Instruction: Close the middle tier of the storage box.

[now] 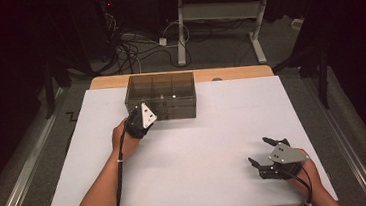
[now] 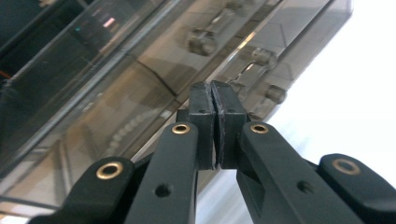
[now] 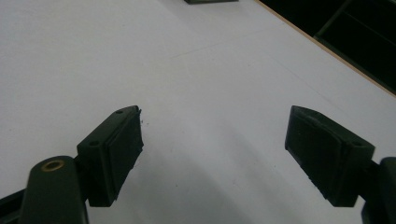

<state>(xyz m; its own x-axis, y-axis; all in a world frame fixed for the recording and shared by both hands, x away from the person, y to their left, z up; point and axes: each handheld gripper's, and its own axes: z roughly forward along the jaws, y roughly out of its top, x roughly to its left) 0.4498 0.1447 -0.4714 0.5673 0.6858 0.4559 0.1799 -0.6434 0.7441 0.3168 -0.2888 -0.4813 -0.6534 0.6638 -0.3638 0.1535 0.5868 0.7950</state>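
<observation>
A smoky see-through plastic box (image 1: 160,96) with inner dividers stands at the far side of the white table top (image 1: 199,141). My left gripper (image 1: 142,117) is at the box's near left corner. In the left gripper view its pads (image 2: 212,91) are pressed together right against the box wall (image 2: 116,70), with nothing visible between them. My right gripper (image 1: 259,150) rests low over the table near the front right. Its jaws stand wide apart over bare white surface (image 3: 212,135) with nothing between them.
Past the table's far wooden edge (image 1: 178,76) lie floor cables (image 1: 131,50) and the legs of another desk (image 1: 181,33). The table's right edge runs close to my right hand. A dark corner of the box (image 3: 210,1) shows at the top of the right gripper view.
</observation>
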